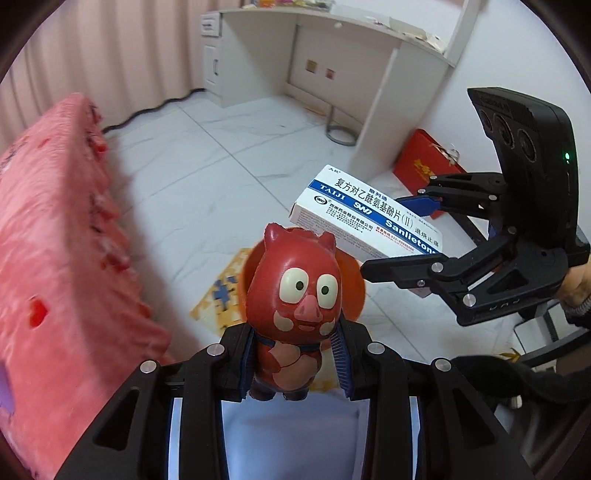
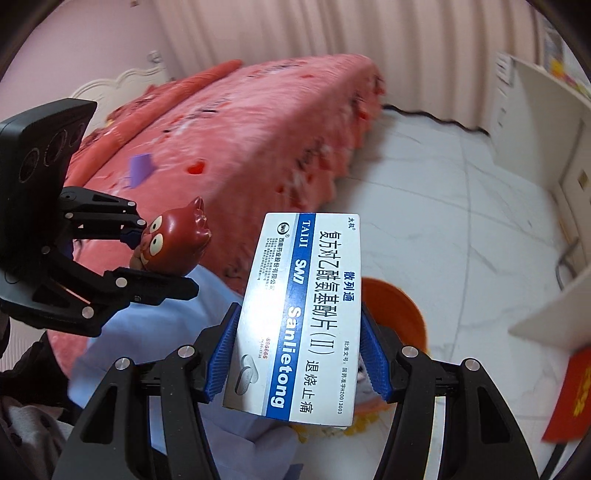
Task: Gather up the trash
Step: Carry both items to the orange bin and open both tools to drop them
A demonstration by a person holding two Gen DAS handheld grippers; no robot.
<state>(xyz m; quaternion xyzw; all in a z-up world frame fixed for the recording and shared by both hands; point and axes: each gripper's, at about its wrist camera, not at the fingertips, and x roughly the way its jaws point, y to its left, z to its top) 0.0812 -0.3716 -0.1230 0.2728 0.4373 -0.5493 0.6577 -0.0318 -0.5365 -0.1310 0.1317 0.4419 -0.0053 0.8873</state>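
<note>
Half-hidden orange bin (image 2: 402,310) under medicine box (image 2: 306,310)

We are in a home bedroom. A bed (image 2: 258,122) under a pink-red blanket with a white carved headboard (image 2: 122,79) fills 1 side, and pale curtains (image 2: 332,33) hang behind it. Our view also takes in a white built-in worktop (image 1: 332,29) with a small drawer unit (image 1: 214,51), wall sockets (image 1: 319,70) beneath, and a white marble-look tiled floor (image 1: 221,166).
</note>
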